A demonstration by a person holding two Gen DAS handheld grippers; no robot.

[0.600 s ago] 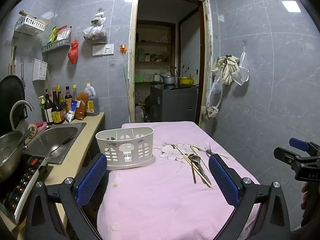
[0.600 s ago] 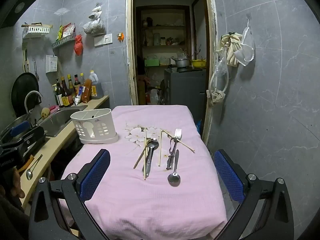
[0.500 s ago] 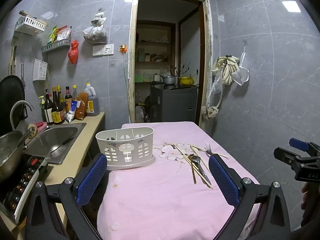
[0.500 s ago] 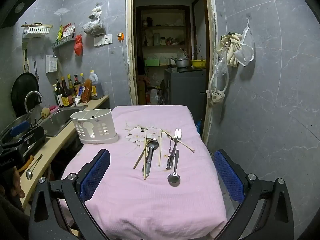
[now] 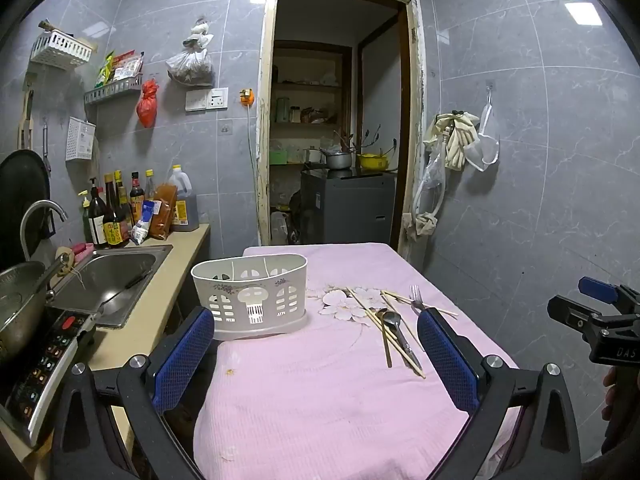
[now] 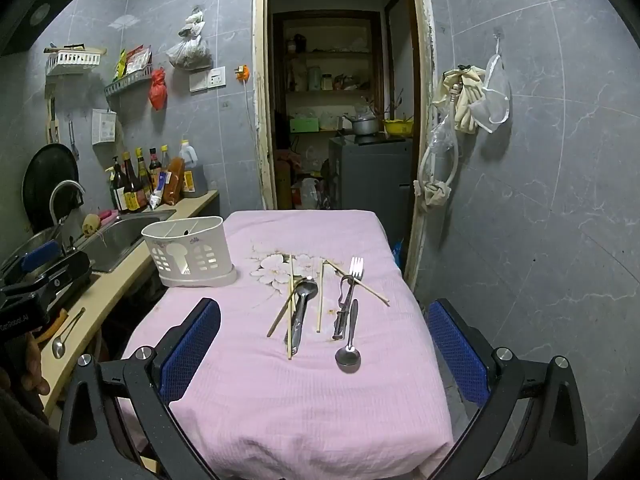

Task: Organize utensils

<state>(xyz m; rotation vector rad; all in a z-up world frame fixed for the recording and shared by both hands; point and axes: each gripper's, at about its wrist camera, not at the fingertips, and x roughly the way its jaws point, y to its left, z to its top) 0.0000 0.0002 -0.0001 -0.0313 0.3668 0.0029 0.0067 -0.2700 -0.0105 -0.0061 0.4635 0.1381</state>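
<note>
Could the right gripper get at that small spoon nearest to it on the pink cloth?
Probably yes. The right gripper is wide open and empty, and the small spoon lies on the near cloth straight ahead, with only bare cloth before its bowl; the fork lies alongside.

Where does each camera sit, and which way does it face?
Left wrist: on the left gripper, facing over the pink table toward the white caddy; own jaws open, right gripper at the edge.
Right wrist: on the right gripper, facing the utensils; own jaws open, left gripper at the edge.
Shared: table, caddy, utensils, doorway.
</note>
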